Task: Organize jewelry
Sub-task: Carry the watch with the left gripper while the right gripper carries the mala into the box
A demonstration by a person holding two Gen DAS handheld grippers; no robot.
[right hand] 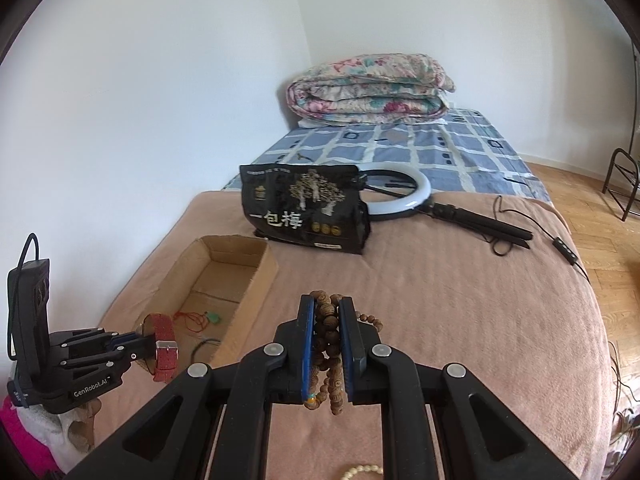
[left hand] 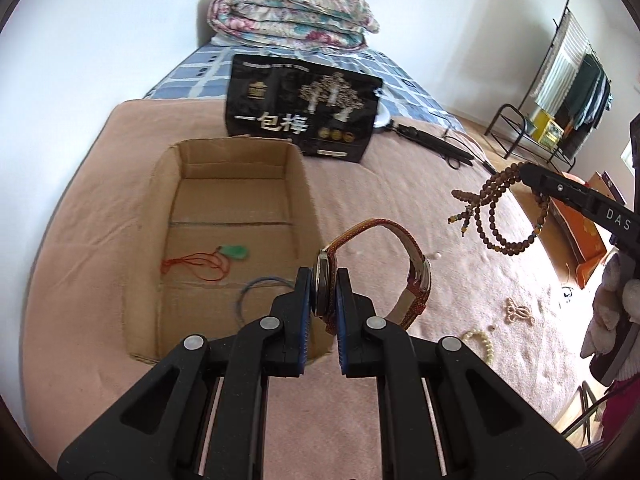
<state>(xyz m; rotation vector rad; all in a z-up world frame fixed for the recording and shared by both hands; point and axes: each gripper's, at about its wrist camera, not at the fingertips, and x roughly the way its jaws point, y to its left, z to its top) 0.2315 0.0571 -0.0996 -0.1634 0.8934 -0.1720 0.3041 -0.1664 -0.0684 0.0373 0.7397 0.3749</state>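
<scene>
Left gripper (left hand: 324, 288) pinches the wristwatch (left hand: 384, 268) at the cardboard box's (left hand: 236, 160) near corner; right gripper (right hand: 327, 344) clamps wooden prayer beads (right hand: 328, 352) beside it. Dangling loops might snag the box's rim.

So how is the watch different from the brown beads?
The watch has one flat, woven red-orange strap with a metal case; the wooden bead string is many small round beads in loops. The left gripper pinches the watch by its case, strap arching up stiffly, while the beads dangle loosely from the right gripper. Both are held up in shut jaws, not yet in the cardboard box.
</scene>
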